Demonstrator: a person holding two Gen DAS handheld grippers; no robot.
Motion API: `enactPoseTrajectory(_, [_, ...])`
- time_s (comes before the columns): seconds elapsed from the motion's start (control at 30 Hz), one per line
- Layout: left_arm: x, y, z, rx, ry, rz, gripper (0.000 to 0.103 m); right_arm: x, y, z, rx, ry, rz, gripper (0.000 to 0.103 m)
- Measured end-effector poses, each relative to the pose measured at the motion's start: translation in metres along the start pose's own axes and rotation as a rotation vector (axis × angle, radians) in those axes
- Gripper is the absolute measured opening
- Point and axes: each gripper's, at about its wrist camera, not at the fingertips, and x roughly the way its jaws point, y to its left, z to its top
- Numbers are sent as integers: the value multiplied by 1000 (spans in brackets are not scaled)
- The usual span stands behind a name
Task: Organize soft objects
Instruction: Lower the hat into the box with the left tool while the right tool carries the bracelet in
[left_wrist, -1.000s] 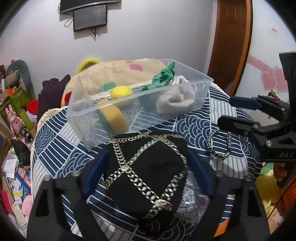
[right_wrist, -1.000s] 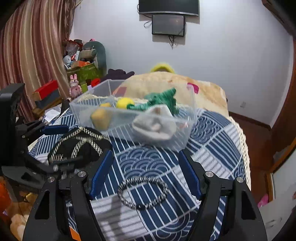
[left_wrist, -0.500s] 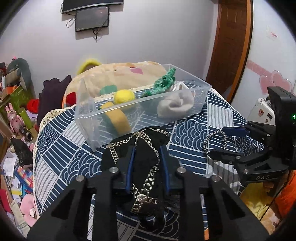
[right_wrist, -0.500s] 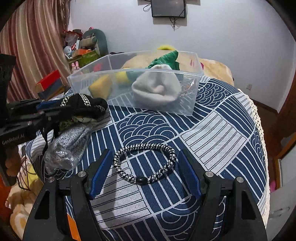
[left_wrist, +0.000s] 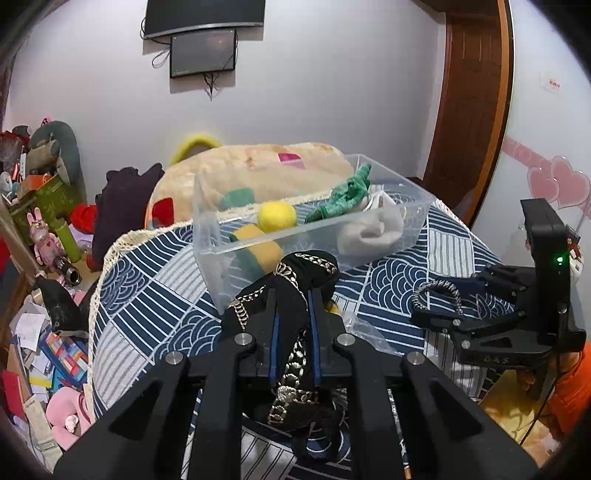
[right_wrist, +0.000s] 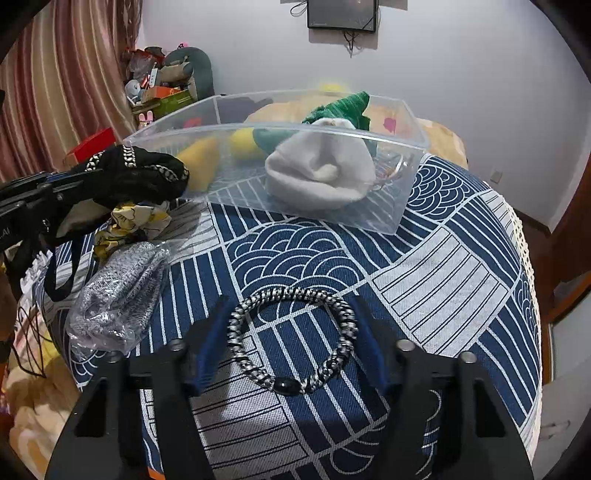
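Note:
My left gripper (left_wrist: 291, 295) is shut on a black cloth with a gold chain print (left_wrist: 295, 280) and holds it up in front of the clear plastic bin (left_wrist: 413, 218); it also shows in the right wrist view (right_wrist: 136, 173). The bin (right_wrist: 406, 199) holds a white sock, a green cloth and yellow items. My right gripper (right_wrist: 288, 314) is open, its fingers on either side of a black-and-white braided bracelet (right_wrist: 291, 339) that lies on the blue patterned tablecloth. The bracelet also shows in the left wrist view (left_wrist: 439, 295).
A grey knit item in a clear bag (right_wrist: 118, 295) and a yellow-print cloth (right_wrist: 129, 221) lie on the table's left part. A large plush pillow (left_wrist: 258, 177) lies behind the bin. Clutter covers the floor at left (left_wrist: 44, 332).
My left gripper closed on the black cloth and lifted it toward the bin. My right gripper moved forward and down until its fingers straddle the bracelet.

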Motion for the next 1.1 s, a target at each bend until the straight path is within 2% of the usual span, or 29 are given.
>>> enactPoseTrajectory(0.13, [-7, 0, 4, 0, -17, -2, 13, -4, -5, 0, 6, -7, 8, 29])
enactPoseTrajectory(0.23, [-13, 1, 8, -11, -35, -4, 13, -9, -8, -2, 8, -22, 17, 18])
enactPoseTrajectory(0.3, [-17, 1, 12, -14, -49, -4, 13, -14, -10, -3, 6, -37, 15, 14])
enactPoseTrajectory(0.83, [-50, 4, 45, -39, -202, 26, 13, -50, -1, 34, 13, -218, 21, 13])
enactPoseTrajectory(1.1, [-48, 15, 67, -57, -260, 69, 13, -60, 2, 61, 18, -296, 15, 13])
